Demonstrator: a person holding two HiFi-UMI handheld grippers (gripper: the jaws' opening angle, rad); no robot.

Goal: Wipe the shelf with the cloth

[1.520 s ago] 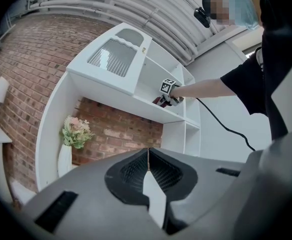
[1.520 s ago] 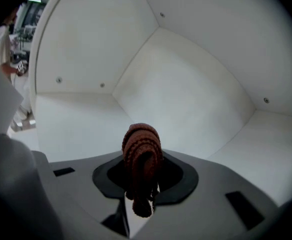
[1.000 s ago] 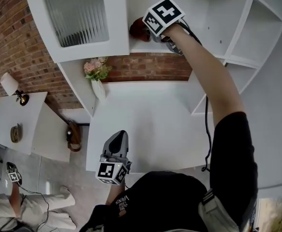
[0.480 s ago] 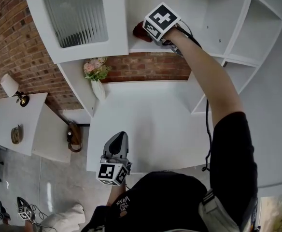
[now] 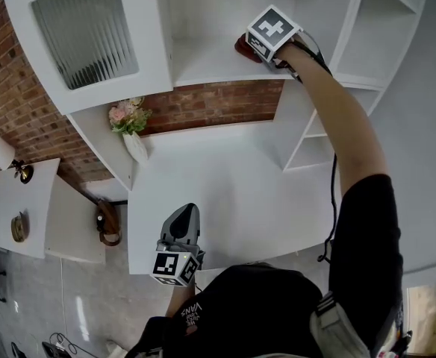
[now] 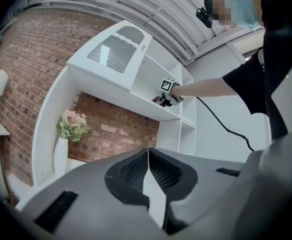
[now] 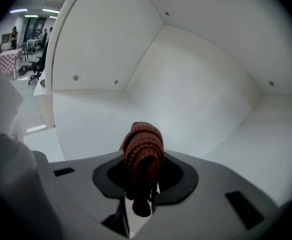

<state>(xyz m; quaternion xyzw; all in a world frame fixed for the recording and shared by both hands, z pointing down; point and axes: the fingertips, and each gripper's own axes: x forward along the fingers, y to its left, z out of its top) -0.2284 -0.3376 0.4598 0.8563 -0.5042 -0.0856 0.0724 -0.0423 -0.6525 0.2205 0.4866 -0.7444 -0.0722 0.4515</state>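
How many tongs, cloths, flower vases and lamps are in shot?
Tongs: 2 (left tongs shut, empty; right tongs shut on the cloth)
Cloth: 1
Flower vase: 1
Lamp: 1
Total: 5

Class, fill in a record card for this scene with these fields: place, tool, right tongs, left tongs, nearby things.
Place: white shelf unit against a brick wall
Tool: reddish-brown cloth
Right tongs: shut on the cloth, reaching into the open compartment above the shelf
Left tongs: shut, empty, low by the front edge of the desk
Nearby: vase of flowers below the shelf, to the left
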